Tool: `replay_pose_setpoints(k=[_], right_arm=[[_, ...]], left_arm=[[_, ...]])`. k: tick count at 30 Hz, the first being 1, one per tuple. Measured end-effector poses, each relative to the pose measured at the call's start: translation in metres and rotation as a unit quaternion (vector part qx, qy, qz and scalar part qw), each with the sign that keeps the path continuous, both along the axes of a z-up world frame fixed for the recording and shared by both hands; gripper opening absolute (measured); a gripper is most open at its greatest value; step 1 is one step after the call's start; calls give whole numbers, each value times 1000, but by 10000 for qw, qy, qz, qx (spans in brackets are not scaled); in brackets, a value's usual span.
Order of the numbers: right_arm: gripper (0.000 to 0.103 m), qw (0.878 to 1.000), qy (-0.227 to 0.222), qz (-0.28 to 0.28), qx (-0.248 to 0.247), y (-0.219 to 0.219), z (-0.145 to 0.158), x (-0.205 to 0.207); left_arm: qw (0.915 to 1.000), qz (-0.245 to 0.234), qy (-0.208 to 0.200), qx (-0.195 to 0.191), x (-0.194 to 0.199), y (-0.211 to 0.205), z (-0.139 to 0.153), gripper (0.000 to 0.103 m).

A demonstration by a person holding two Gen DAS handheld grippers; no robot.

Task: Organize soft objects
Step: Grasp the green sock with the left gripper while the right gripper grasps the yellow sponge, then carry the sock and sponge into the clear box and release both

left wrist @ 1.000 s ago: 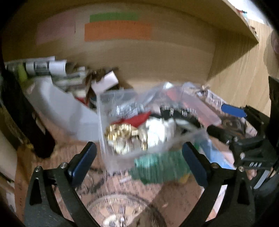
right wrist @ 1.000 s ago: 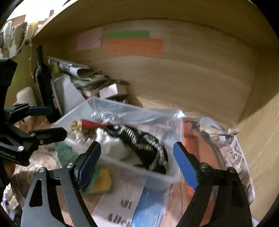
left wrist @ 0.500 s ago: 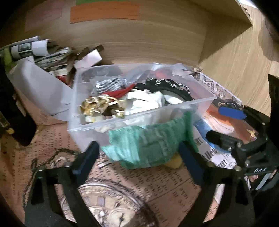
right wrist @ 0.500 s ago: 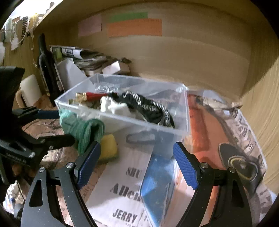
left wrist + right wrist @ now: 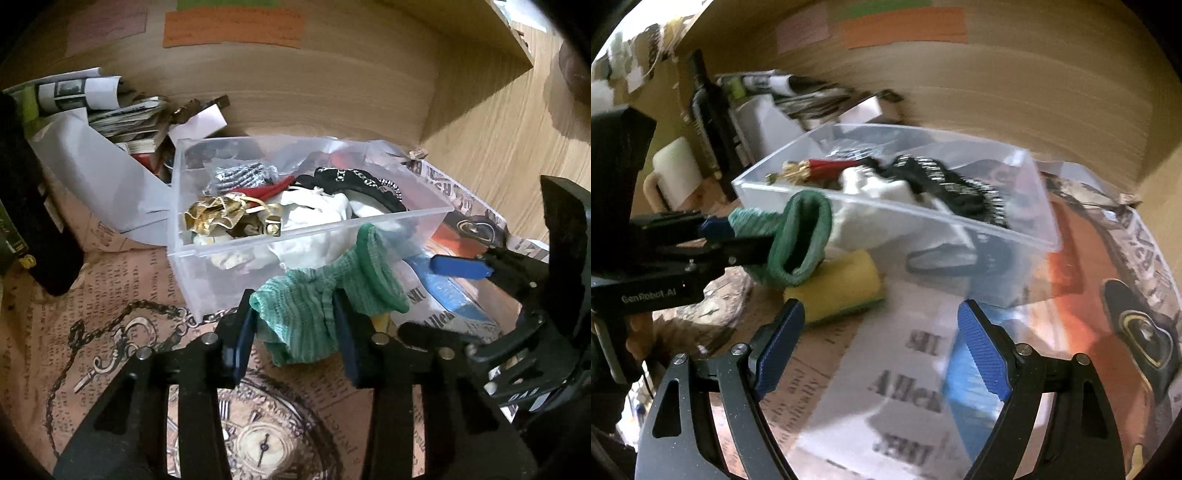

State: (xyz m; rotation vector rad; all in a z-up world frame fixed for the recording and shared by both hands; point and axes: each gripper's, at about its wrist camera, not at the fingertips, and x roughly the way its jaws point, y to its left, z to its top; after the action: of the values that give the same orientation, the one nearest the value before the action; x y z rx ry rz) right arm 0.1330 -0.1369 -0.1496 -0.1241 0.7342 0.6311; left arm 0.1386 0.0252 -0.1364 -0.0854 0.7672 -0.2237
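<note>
My left gripper [image 5: 295, 332] is shut on a green knitted sock [image 5: 325, 295] and holds it just in front of a clear plastic bin [image 5: 207, 266]. The sock also shows in the right wrist view [image 5: 798, 240], clamped by the left gripper [image 5: 738, 236]. The bin [image 5: 1015, 229] holds white cloth [image 5: 317, 210], a black trimmed piece [image 5: 362, 184], gold fabric [image 5: 218, 218] and a red item. A yellow sponge [image 5: 838, 284] lies on the table below the sock. My right gripper [image 5: 879, 347] is open and empty, in front of the bin.
Printed newspaper-style paper [image 5: 110, 332] covers the table. A pile of papers and boxes [image 5: 122, 118] sits behind the bin at the left. A wooden back wall [image 5: 332, 81] and side panel [image 5: 498, 122] close the space. A white mug [image 5: 676, 173] stands at the far left.
My left gripper has closed on the green sock and lifted it off the table by the bin. My right gripper has drawn back a little and stays open.
</note>
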Motion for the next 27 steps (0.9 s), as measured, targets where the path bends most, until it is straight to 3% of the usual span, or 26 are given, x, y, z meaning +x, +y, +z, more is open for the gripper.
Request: replay_pose_setpoints(k=[10, 12, 17, 27], right_arm=[[80, 9979, 176, 493, -379, 40, -14, 8], [57, 9974, 249, 489, -471, 43, -18, 10], [47, 9986, 59, 372, -369, 41, -12, 4], [44, 9989, -471, 22, 51, 16, 25, -12]], left_arm=[[9995, 49, -234, -207, -16, 10, 13, 39], [9992, 50, -329, -205, -21, 10, 19, 39], [9977, 102, -639, -183, -32, 12, 39, 39], [9920, 271, -1210, -221, -39, 17, 74, 39]])
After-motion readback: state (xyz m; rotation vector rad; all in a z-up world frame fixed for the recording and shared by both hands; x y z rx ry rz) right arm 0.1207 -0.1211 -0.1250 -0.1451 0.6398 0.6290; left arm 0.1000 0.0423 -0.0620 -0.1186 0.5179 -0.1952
